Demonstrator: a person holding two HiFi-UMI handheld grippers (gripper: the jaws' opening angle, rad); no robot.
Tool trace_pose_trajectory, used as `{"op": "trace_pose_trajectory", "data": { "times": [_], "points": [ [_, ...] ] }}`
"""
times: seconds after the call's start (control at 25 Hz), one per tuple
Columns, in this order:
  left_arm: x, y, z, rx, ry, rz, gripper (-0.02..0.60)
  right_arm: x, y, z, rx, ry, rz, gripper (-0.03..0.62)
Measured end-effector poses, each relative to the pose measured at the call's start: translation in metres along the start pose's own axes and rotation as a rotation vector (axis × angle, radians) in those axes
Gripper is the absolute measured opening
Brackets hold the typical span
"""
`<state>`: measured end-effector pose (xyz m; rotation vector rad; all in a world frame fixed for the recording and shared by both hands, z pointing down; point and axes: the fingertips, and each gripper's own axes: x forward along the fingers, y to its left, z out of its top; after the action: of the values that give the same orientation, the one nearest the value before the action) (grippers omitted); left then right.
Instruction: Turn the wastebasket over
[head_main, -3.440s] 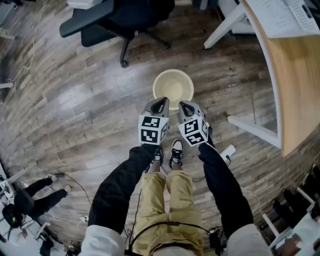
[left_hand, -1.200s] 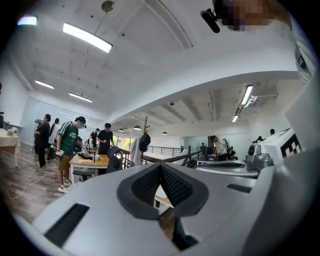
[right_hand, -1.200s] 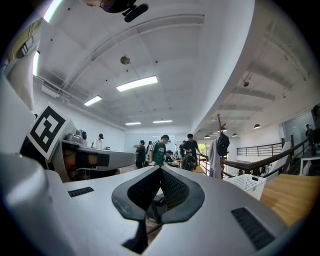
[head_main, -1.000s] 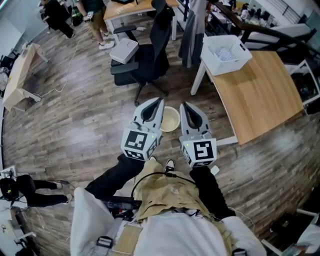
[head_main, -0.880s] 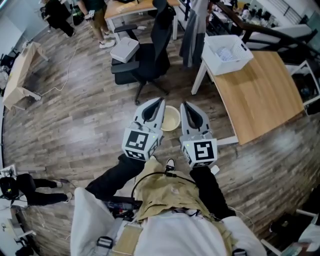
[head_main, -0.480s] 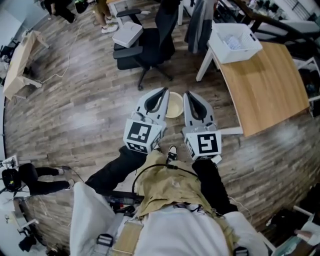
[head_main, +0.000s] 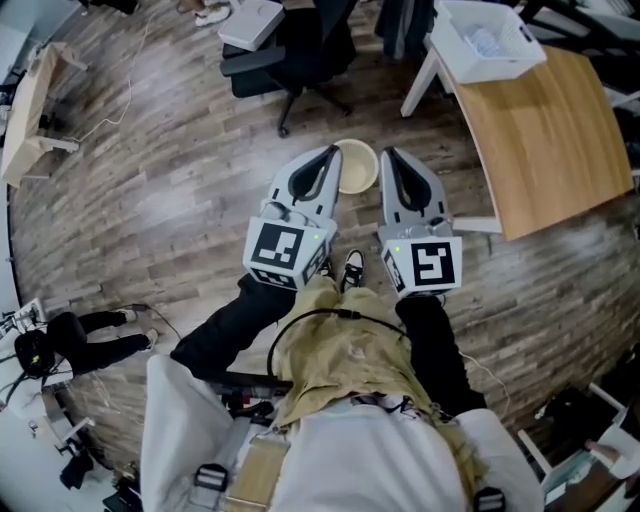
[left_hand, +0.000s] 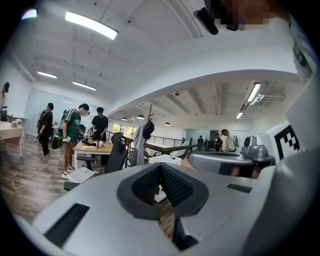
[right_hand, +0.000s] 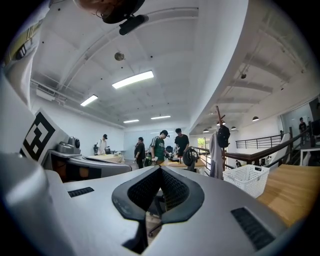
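Note:
The wastebasket (head_main: 358, 166) is a cream round plastic basket standing on the wood floor with its opening up. It lies just beyond my feet, and the left gripper covers part of its rim. My left gripper (head_main: 330, 153) and right gripper (head_main: 389, 156) are held side by side high above the floor, pointing out level, apart from the basket. Each is shut with nothing between its jaws. In the left gripper view the left gripper (left_hand: 160, 168) points across the office, and so does the right gripper (right_hand: 160, 171) in its own view. The wastebasket is in neither gripper view.
A black office chair (head_main: 295, 48) stands just beyond the basket. A wooden desk (head_main: 545, 130) with white legs is at the right and carries a white mesh bin (head_main: 487, 40). My shoes (head_main: 352, 268) are near the basket. Several people (right_hand: 159, 146) stand at desks farther off.
Both grippers have sunk a little, still shut and side by side. The head view has tilted down, so the wastebasket sits higher in it. The basket itself has not moved.

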<state>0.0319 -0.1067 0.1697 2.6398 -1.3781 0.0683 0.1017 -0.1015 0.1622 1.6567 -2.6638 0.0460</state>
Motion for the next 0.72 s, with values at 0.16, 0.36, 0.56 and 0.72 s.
{"op": "trace_pose_trajectory", "data": {
  "times": [0.16,0.36,0.56,0.72],
  "points": [
    [0.003,0.003,0.001,-0.001,-0.007,-0.009,0.002,0.003,0.002,0.003,-0.011,-0.011,-0.011,0.02],
    [0.004,0.002,0.008,0.001,-0.014,-0.017,0.002,0.003,0.005,0.008,-0.024,-0.013,-0.015,0.02],
    [0.007,0.004,0.009,0.0,-0.018,-0.028,0.002,0.007,0.006,0.011,-0.031,-0.024,-0.015,0.02],
    [0.008,0.008,0.011,0.001,-0.017,-0.026,0.002,0.011,0.009,0.013,-0.029,-0.026,-0.016,0.02]
  ]
}}
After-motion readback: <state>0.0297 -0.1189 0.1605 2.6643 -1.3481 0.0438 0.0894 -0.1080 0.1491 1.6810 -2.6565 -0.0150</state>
